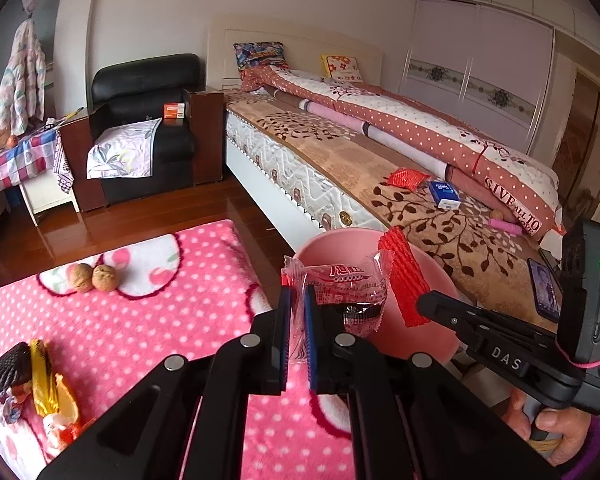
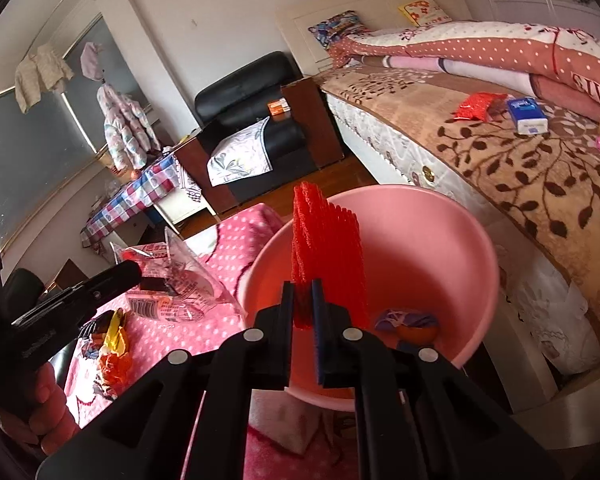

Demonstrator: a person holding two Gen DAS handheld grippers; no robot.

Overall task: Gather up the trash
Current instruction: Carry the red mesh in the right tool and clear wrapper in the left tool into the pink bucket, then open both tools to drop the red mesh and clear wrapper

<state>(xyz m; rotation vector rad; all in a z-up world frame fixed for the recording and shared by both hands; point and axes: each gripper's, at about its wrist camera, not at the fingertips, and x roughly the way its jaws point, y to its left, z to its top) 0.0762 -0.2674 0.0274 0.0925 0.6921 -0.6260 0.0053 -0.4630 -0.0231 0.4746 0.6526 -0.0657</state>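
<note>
My left gripper [image 1: 298, 300] is shut on a clear plastic snack wrapper with red print [image 1: 340, 288], held at the near rim of a pink bin [image 1: 340, 240]. In the right wrist view the same wrapper [image 2: 172, 284] hangs left of the pink bin [image 2: 440, 240]. My right gripper [image 2: 303, 300] is shut on a red foam net sleeve [image 2: 324, 248], which stands up over the bin's mouth. That red sleeve [image 1: 404, 280] and the right gripper [image 1: 424, 304] show at the bin's right side in the left wrist view. A purple and orange piece of trash [image 2: 412, 322] lies inside the bin.
A pink dotted blanket [image 1: 140, 320] carries two walnuts [image 1: 92, 278] and a heap of wrappers [image 1: 40, 384]. The bed [image 1: 440, 216] behind the bin holds a red packet [image 1: 406, 178], a blue tissue pack [image 1: 444, 195] and a phone [image 1: 544, 290]. A black armchair [image 1: 148, 120] stands beyond on the wooden floor.
</note>
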